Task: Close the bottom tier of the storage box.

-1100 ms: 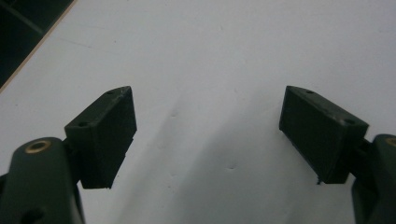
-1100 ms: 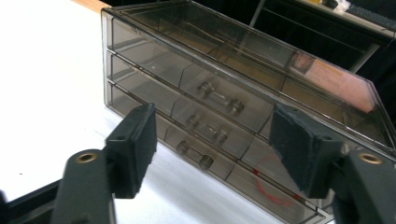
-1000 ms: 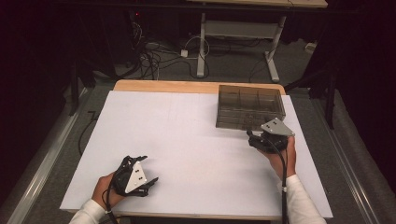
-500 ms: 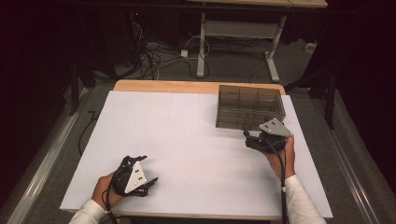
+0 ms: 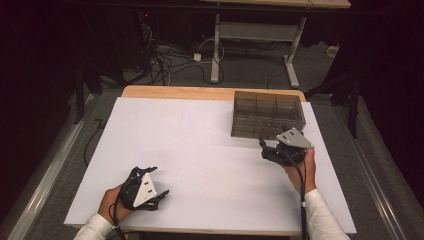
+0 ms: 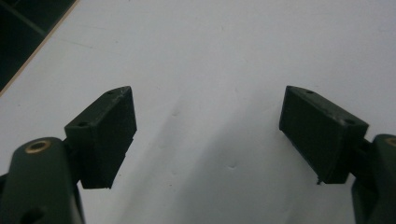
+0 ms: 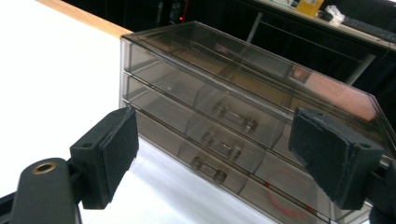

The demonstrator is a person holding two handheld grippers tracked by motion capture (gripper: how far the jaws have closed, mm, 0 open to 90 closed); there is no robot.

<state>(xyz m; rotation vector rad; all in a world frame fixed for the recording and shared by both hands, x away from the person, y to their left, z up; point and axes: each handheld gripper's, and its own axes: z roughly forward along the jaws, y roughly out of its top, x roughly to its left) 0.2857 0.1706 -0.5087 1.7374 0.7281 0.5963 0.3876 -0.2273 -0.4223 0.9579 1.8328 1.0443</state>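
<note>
Since the earlier high-view frames the right gripper [image 5: 263, 148] has crept a little toward the left along the front of the drawer chest, while the left gripper [image 5: 161, 196] has kept its place near the table's near edge.

The table [image 5: 200, 145], covered in white, is bare across nearly its whole surface. The smoked, see-through three-drawer chest [image 5: 267, 114] stands at its far right corner, close to the wooden strip along the far edge and close to the right edge. In the right gripper view its three drawers [image 7: 196, 126] are stacked one above another, all pushed in flush, each with a small clear bar handle [image 7: 208, 169] on its front.

The right gripper [image 7: 212, 154] is spread wide with nothing between its pads, aimed at the drawer fronts from just in front, not touching. The left gripper [image 6: 208, 135] is likewise spread wide and empty, over plain white surface, well apart from the chest.

As I judge it, the work is at its very start: the approach is made, but no handle is grasped and no drawer is out. Pulling one open is all still to do.

There is ample open room in front of the chest for a drawer to slide out. The right edge is near, so the hand has little margin on that side.
</note>
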